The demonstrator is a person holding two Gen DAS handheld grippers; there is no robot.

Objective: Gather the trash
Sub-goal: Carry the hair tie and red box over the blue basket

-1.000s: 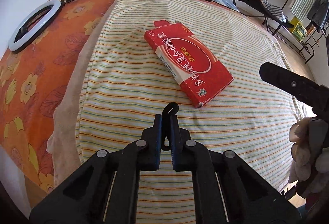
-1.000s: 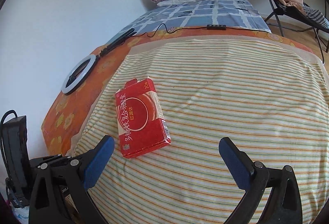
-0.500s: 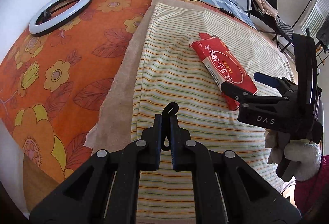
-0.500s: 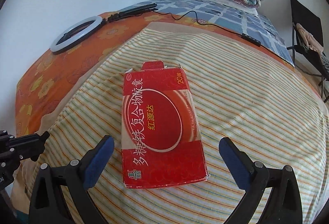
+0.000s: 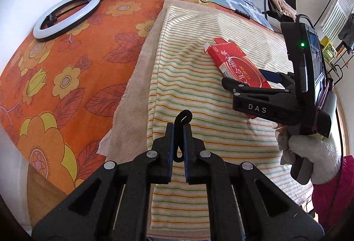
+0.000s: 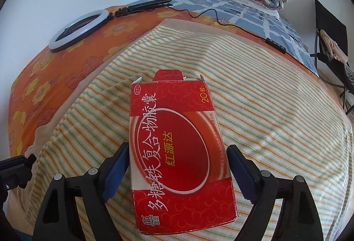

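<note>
Straddling the red box point(image 6: 177, 148), the right tongs point(image 6: 177, 171) have come forward and narrowed, pads beside its long edges but not yet gripping. The box lies flat on the striped bed cover point(image 6: 276, 119). The left tongs point(image 5: 178, 141) stay pinched on a black loop point(image 5: 183, 118). A grasp looks imminent.

— What's the red box point(image 6: 177, 148) made of?
— Thin cardboard, slightly glossy print, torn white edges at the flap.
— And under it?
— A striped towel point(image 6: 265, 112), soft ribbed cloth, matt. The right gripper point(image 6: 177, 172) is matt black plastic with blue rubbery pads point(image 6: 116, 166).
</note>
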